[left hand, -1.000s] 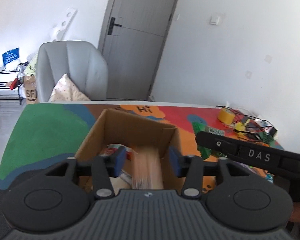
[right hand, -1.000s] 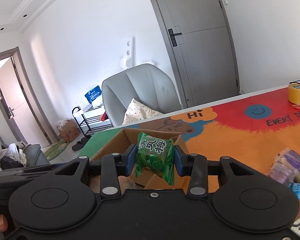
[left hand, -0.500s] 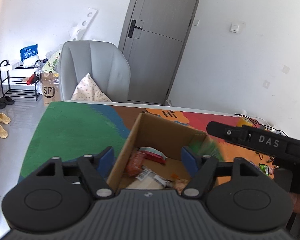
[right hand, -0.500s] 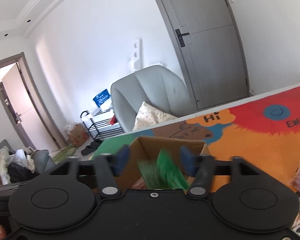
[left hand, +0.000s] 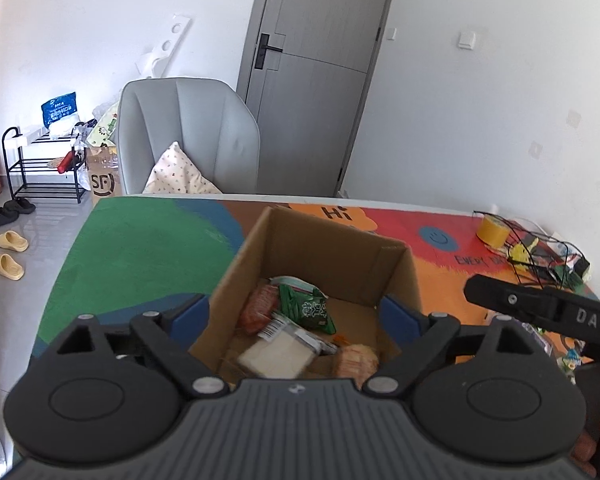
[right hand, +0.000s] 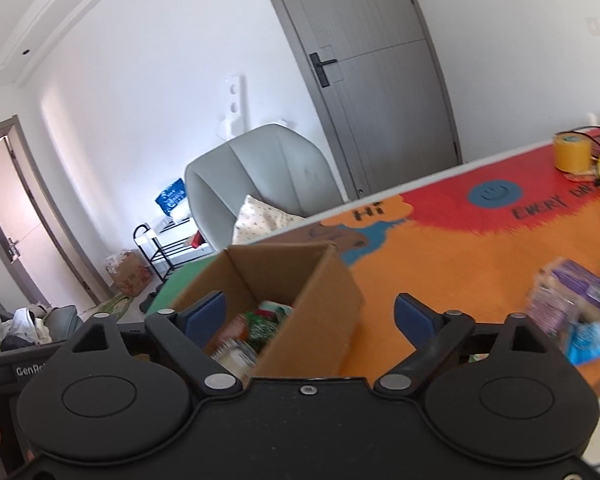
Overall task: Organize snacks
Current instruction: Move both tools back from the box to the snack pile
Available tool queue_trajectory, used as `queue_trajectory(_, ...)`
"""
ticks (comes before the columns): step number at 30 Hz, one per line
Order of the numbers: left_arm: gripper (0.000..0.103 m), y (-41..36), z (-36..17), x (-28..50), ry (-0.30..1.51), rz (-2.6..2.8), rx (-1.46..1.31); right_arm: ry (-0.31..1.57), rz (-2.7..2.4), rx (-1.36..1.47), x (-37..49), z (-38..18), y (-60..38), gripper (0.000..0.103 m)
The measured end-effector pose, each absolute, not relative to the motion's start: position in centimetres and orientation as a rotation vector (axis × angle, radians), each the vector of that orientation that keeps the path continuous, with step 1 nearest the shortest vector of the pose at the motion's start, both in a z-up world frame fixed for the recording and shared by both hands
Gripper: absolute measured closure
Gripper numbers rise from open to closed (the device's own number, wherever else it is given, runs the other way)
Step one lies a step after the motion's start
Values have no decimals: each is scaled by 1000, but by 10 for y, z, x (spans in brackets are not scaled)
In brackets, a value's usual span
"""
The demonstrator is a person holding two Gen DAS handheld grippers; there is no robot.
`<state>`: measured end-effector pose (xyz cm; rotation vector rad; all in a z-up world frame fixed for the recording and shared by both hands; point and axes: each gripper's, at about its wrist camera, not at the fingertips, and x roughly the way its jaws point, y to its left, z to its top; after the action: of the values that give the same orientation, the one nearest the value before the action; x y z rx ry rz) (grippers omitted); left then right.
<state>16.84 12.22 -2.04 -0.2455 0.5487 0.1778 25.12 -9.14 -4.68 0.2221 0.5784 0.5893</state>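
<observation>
1. The left gripper point(left hand: 298, 314) hung over an open cardboard box point(left hand: 340, 248) on a colourful table point(left hand: 140, 240).
2. Its jaws were opening, spread wider than the box's near end, with no snack between the blue pads point(left hand: 190, 318).
3. The right gripper point(right hand: 310, 312) pointed at the same box point(right hand: 320, 316) from the side, its jaws also opening and gripping nothing; only the box's corner showed between the pads point(right hand: 204, 314).
4. A green packet point(left hand: 308, 308) lay in the box, resting on the other snacks.
5. Beside it lay an orange-red packet point(left hand: 258, 308), a pale wrapped slab point(left hand: 278, 354) and a round orange snack point(left hand: 356, 362) near the front wall.
6. In the right wrist view the green packet point(right hand: 264, 330) and the slab point(right hand: 236, 356) showed over the box's near rim.
7. More snacks, a purple pack point(right hand: 572, 304) and a blue pack point(right hand: 590, 340), lay on the table to the right of the box, well apart from it and blurred.
8. A yellow tape roll point(left hand: 492, 232) stood near the table's far right edge beside a tangle of black wires point(left hand: 540, 256).
9. A grey chair point(left hand: 192, 136) with a spotted cushion point(left hand: 178, 176) stood behind the table, before a grey door point(left hand: 320, 80).
10. The other gripper's black body, marked DAS point(left hand: 540, 312), crossed the right edge of the left wrist view.
</observation>
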Motion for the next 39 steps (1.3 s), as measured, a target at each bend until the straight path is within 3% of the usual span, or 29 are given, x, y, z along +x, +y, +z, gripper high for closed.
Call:
queue_trajectory(5,9,101,-25,171,569,161,-200,560,578,257,238,-50,-118,0)
queue_trajectory(39,8,-29,-38,186,561,-40,-116,532,349,322,215,-69,-253,0)
